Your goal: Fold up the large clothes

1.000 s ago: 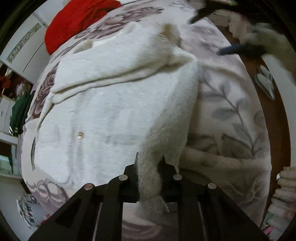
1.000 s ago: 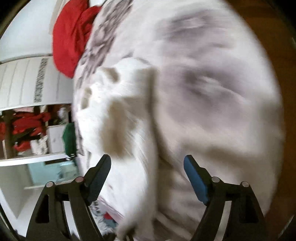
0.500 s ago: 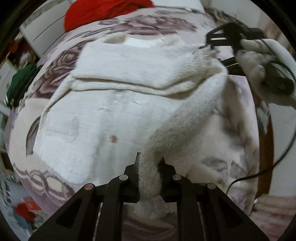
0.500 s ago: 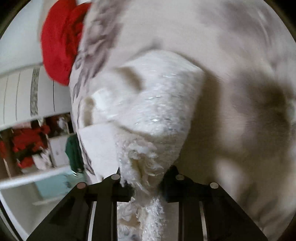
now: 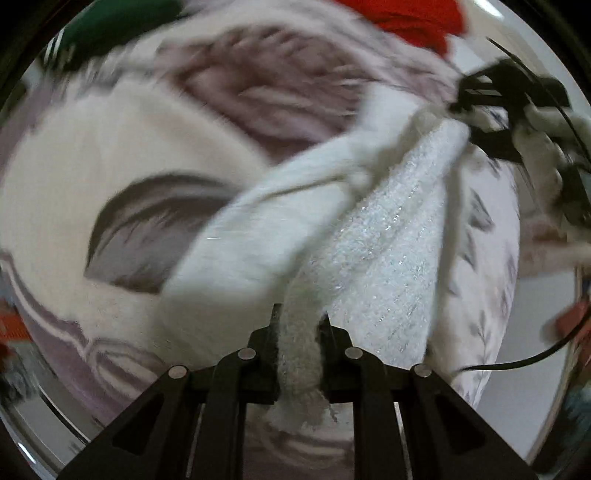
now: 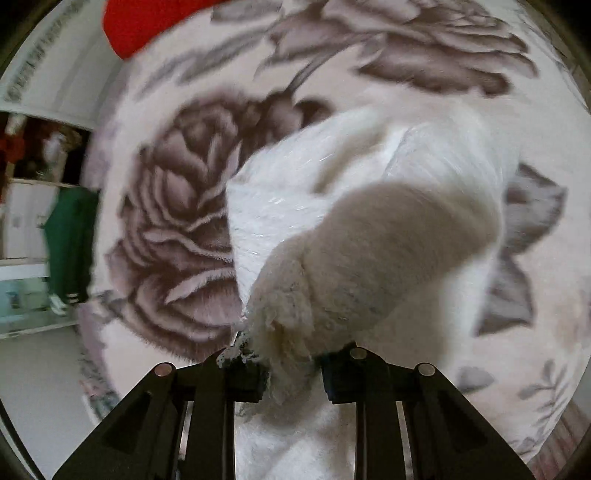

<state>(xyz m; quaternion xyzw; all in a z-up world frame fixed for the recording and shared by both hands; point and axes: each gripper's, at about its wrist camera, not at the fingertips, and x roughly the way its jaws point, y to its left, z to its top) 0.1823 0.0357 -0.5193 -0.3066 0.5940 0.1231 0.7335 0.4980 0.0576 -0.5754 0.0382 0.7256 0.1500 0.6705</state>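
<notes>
A large fluffy white sweater is lifted off the bed and stretched between both grippers. My left gripper is shut on a thick bunch of its fabric at the near end. My right gripper is shut on another bunched part of the white sweater, which hangs forward over the bedspread. In the left wrist view the right gripper shows at the upper right, held by a white-gloved hand, gripping the sweater's far end. The views are motion-blurred.
The bed is covered by a pale bedspread with big grey-purple flowers. A red garment lies at the head of the bed. A green garment hangs by shelves at the left. A black cable trails at the right.
Both grippers have lifted the sweater off the bed and swung it, so it hangs stretched between them instead of lying spread flat. The right gripper went from open to shut on the sweater.
</notes>
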